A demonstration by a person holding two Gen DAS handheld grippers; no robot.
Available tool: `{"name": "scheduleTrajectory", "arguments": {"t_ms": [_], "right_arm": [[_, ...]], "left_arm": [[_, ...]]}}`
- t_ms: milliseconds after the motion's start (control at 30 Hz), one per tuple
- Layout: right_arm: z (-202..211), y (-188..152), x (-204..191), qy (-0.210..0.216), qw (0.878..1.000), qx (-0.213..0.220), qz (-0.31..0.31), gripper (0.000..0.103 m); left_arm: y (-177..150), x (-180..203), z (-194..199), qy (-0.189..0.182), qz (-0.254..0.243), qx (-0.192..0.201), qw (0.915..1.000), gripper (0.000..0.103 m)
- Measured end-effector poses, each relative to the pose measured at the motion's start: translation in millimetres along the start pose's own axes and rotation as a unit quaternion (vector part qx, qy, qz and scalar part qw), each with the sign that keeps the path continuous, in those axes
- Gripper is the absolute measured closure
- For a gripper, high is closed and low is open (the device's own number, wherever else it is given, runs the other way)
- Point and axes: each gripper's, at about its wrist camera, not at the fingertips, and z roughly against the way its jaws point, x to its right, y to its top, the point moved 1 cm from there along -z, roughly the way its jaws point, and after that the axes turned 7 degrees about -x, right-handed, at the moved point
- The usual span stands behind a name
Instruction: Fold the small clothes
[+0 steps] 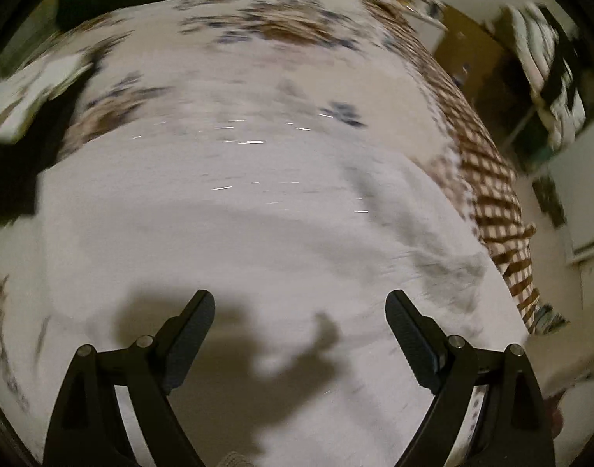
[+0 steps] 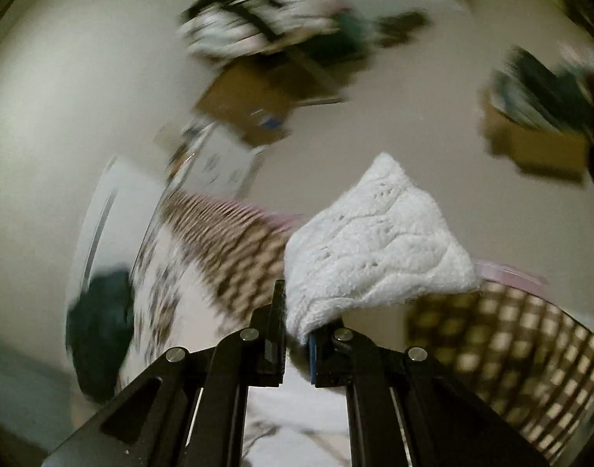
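A white knitted garment (image 2: 375, 245) is hanging from the right gripper (image 2: 297, 334), its corner nipped between the two pads, which are sitting nearly together on the cloth. The rest of the piece is bulging up and forward beyond the fingertips, clear of the bed; gripping one corner probably lets the fabric fall open so its shape can be read before folding. Behind and below those fingers, the bedspread (image 2: 227, 249) with its brown checked border is lying blurred.

The left gripper (image 1: 299, 330) is pointing steeply down with its jaws standing wide and nothing between them. Ahead of its fingertips a pale floral sheet (image 1: 258, 194) is spreading out, likely the folding surface. It is looking ready to take a second corner.
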Motion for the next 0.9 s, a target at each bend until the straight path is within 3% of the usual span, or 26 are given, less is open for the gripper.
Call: {"name": "scheduleTrajectory", "arguments": {"t_ms": [100,200,267,433,567,667,733,800,833,867,900], "right_arm": [[-23,-31,-87,0.015,0.995,-0.024,0.096,0.094],[-57,-87,-169,0.026,0.980,-0.051,0.192,0.094],[-85,-139,-217,0.030,0.963,-0.077,0.256,0.094],[-154,-300,-293,0.027,0.902,-0.149,0.405,0.094],[-198,-428,-311,0.022,0.844,-0.209,0.493,0.094],[-226,-486,-309,0.005,0.808,-0.248,0.534,0.094],[-242,-513,-302,-0.023,0.791,-0.288,0.539,0.089],[-242,-516,-296,-0.017,0.795,-0.316,0.517,0.069],[-239,-508,-294,-0.004,0.801,-0.331,0.498,0.040],[-230,-497,-289,0.016,0.814,-0.344,0.469,0.023],[-217,-479,-286,0.033,0.827,-0.348,0.441,0.020]], "left_arm": [[-13,-54,24,0.003,0.042,0.012,0.9990,0.013],[-29,-111,40,0.012,0.088,0.023,0.9958,0.013],[-41,-156,45,0.022,0.121,0.021,0.9923,0.013],[-65,-242,45,0.038,0.179,0.009,0.9830,0.013],[-78,-290,46,0.052,0.203,0.010,0.9776,0.013],[-82,-313,44,0.049,0.216,0.007,0.9752,0.013],[-80,-323,46,0.042,0.216,0.006,0.9754,0.013],[-73,-325,49,0.030,0.211,0.011,0.9770,0.013],[-70,-325,50,0.026,0.207,0.014,0.9780,0.013],[-65,-323,51,0.020,0.201,0.018,0.9791,0.013],[-58,-318,51,0.014,0.195,0.021,0.9805,0.013]]}}
